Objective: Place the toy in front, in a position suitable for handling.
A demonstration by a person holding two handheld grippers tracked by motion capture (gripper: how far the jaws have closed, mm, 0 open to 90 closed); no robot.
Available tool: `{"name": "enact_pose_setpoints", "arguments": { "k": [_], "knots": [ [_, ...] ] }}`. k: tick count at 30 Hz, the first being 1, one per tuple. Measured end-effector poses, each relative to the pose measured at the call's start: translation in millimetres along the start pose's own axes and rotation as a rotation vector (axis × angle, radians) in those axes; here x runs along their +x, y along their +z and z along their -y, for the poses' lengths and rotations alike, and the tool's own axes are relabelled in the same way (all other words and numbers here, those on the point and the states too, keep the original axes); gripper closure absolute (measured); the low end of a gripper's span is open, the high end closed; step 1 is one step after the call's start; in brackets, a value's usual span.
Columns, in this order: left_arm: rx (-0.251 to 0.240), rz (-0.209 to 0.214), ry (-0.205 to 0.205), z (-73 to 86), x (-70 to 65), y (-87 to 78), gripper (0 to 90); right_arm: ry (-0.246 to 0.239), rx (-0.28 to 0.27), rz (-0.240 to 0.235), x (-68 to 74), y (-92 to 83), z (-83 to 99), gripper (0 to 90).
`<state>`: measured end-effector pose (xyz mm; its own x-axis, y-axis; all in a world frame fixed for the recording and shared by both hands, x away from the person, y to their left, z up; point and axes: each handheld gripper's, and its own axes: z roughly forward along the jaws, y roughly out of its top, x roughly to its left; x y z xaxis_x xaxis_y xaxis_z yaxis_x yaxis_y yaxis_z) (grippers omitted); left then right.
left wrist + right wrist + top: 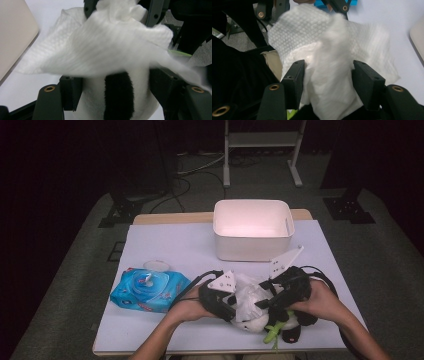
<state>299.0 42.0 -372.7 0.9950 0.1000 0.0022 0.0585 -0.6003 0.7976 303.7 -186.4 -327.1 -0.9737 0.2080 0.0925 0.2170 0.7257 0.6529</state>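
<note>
Layout, left to right in the high view: blue wet-wipe pack at the left of the table, left gripper, plush panda with a white wipe draped on it, right gripper; a white bin stands behind, well apart from both hands.

Left gripper: in the left gripper view its jaws sit either side of the panda's white-and-black body and appear to press on it. I read this as a holding grip that steadies the toy. Right gripper: in the right gripper view the jaws stand apart with the bunched wipe between them, the pads not pressing on it. So this one is spread, nothing clamped.

Step in hand, as I judge it: wiping the toy. To do it well, keep the left grip fixed, close the right jaws on the thick fold of the wipe rather than its loose edge, then drag across the plush without snagging the green piece by the panda.

View differences: the high view gives the pack, the bin and both forearms. The left gripper view gives the contact on the panda's body. The right gripper view gives the gap beside each pad.
</note>
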Motion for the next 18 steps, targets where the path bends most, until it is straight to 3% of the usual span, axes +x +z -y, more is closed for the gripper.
{"name": "enact_pose_setpoints", "arguments": {
  "k": [7,10,14,18],
  "knots": [
    [0.003,0.003,0.015,1.0,0.1,-0.5,32.8,-0.001,0.027,-0.008,-1.3,1.1,-3.8,63.4],
    [0.002,-0.001,0.018,1.6,-1.2,-0.9,32.2,0.0,0.004,-0.021,-3.8,-6.4,-1.1,79.9],
    [0.005,0.002,0.019,1.3,-0.5,-0.9,31.7,0.005,0.031,-0.009,-4.5,-12.0,5.1,82.8],
    [0.007,0.003,0.015,1.1,0.2,-1.0,31.3,-0.002,0.066,0.043,-4.1,-22.3,10.3,83.2]
  ]
}}
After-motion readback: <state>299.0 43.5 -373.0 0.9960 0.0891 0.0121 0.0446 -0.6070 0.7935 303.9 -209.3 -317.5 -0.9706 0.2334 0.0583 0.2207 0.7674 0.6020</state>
